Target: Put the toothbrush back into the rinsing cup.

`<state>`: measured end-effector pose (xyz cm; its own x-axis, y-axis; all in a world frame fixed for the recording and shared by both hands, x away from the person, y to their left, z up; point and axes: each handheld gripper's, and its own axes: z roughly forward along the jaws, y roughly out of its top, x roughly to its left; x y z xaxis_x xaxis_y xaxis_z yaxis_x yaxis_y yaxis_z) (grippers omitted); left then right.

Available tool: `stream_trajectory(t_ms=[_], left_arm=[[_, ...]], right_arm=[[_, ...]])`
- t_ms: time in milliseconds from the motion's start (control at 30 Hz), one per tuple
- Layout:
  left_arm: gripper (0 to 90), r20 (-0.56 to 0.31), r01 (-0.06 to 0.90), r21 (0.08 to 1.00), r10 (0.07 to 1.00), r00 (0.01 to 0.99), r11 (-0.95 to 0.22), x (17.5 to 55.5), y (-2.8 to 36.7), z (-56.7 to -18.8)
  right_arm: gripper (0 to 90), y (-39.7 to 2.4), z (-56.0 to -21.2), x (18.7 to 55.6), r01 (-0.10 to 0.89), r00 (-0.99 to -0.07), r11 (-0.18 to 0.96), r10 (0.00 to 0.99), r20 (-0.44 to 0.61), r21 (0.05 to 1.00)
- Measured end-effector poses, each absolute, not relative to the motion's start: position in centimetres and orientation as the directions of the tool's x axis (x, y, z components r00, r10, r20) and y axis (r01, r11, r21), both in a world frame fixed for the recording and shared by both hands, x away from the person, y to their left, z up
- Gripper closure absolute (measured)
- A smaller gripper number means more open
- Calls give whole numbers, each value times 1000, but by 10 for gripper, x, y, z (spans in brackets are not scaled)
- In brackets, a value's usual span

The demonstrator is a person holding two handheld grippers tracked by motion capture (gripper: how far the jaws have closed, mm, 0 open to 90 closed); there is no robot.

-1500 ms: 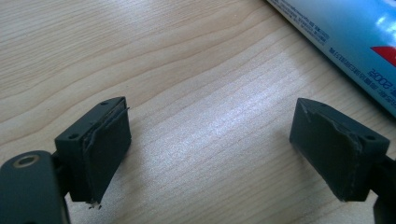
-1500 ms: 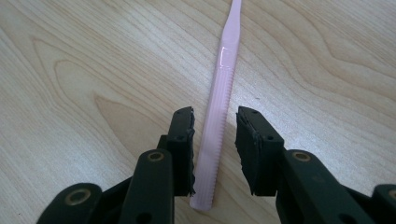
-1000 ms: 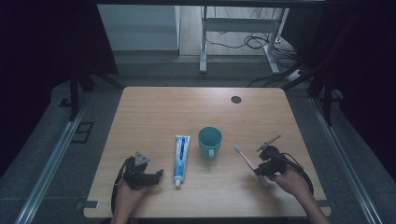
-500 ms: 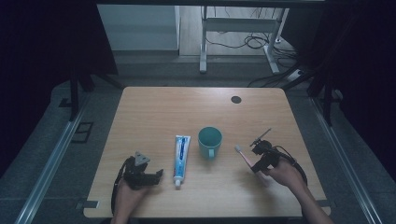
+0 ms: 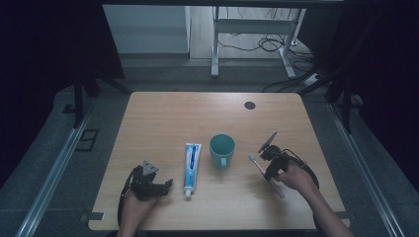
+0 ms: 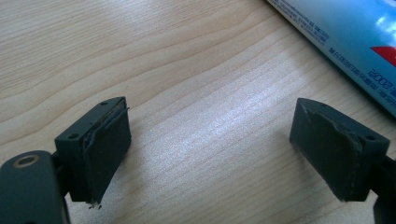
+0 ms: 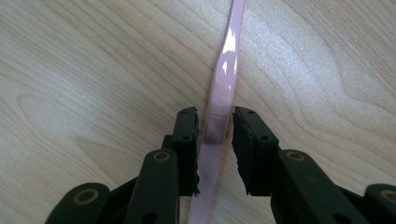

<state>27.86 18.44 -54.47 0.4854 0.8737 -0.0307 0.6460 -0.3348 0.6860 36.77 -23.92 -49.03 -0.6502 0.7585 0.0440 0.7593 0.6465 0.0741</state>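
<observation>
Toothpaste tube [image 6: 345, 42] with small unreadable print

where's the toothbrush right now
In the high view the toothbrush lies on the table, right of the cup, between the right gripper's jaws.

Dim, bluish in the high view, black toward both sides. Brighter up close: white glare on the desk [image 6: 201, 140], soft blur at frame bottoms.
</observation>
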Motion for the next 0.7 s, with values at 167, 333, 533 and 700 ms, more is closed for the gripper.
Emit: stream_trajectory(t_ms=[167,333,533,700], left_arm=[[127,-31,646,686,874,485,-335,279,184,-545],[127,-31,646,686,874,485,-335,279,184,-545],[126,-31,646,686,874,485,-335,279,184,-545],[127,-31,646,686,874,485,-335,279,184,-545]], right_arm=[[723,-236,-493,372,761,-648,647,761,29,44],[731,-235,-496,375,765,-644,643,765,29,33],[747,-233,-498,377,764,-645,644,764,24,22],[771,-229,-499,378,772,-635,635,772,15,7]])
